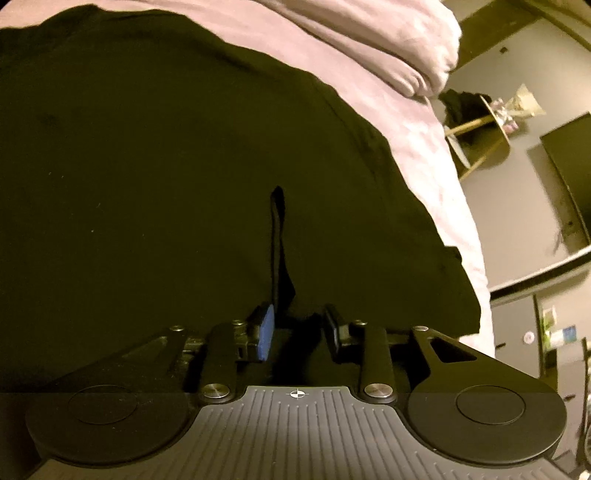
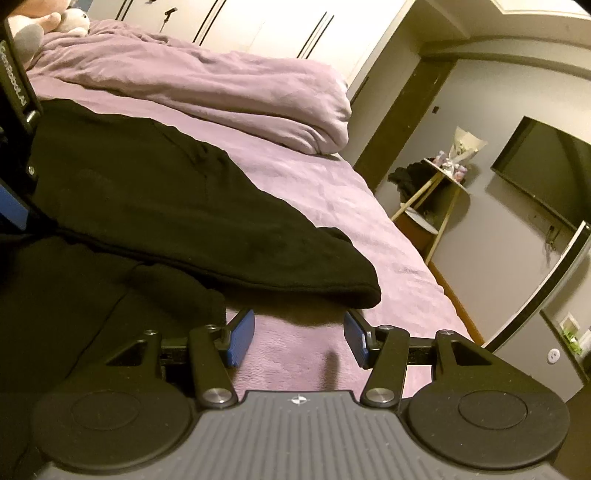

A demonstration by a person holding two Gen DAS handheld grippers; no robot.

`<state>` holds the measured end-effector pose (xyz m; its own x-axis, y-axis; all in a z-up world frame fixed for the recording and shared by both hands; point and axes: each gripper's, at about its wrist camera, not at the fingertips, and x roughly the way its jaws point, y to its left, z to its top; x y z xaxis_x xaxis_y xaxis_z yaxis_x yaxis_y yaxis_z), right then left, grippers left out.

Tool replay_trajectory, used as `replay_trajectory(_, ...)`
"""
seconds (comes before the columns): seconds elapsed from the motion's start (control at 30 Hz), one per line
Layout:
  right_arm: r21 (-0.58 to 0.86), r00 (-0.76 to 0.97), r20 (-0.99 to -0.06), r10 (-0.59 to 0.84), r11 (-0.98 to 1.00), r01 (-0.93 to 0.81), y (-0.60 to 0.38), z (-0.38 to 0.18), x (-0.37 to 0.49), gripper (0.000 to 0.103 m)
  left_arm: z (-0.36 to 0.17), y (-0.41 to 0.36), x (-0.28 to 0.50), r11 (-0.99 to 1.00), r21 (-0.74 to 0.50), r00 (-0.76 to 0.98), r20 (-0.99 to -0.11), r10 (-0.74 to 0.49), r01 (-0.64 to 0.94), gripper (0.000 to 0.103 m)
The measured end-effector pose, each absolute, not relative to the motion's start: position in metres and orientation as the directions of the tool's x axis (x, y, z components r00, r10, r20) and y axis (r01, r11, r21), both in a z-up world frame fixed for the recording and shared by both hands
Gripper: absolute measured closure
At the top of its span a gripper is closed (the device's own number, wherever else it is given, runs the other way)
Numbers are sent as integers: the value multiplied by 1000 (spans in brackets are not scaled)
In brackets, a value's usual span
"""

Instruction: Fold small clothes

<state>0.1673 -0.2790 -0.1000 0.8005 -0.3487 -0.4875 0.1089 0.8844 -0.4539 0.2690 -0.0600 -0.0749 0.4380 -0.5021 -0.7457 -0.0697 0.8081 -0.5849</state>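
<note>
A black garment (image 1: 147, 147) lies spread over the purple bed sheet (image 1: 424, 147) and fills most of the left wrist view. My left gripper (image 1: 299, 325) points down onto it with its jaws a little apart. A raised ridge of the black cloth (image 1: 279, 240) stands between them beside the blue left pad (image 1: 266, 332), and the pads do not press on it. In the right wrist view the garment (image 2: 166, 192) shows a folded layer with a thick edge. My right gripper (image 2: 299, 339) is open just before that edge, with only purple sheet (image 2: 351, 221) between its pads.
A bunched purple duvet (image 2: 221, 85) lies across the far side of the bed, with plush toys (image 2: 55, 22) behind it. Beyond the bed's right edge stand a small round side table (image 2: 443, 177) with clutter and a dark wall screen (image 2: 546, 170).
</note>
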Motion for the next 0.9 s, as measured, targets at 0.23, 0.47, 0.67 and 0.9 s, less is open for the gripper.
replay_trajectory(0.23, -468, 801, -485, -351, 878, 101, -277, -101, 167, 51, -70, -62, 278, 807, -588, 482, -723, -496, -51, 93)
replay_trajectory(0.47, -457, 803, -490, -339, 884, 94, -278, -91, 175, 51, -25, -25, 276, 887, -462, 679, -646, -350, 18, 94)
replay_trajectory(0.67, -360, 806, -522, -281, 929, 91, -280, -76, 182, 51, -29, 53, 271, 965, -218, 732, -679, -43, -146, 93)
replay_trajectory(0.9, -49, 790, -611, -58, 998, 36, -287, -66, 185, 51, -61, 101, 266, 898, -378, 697, -706, -124, -223, 82)
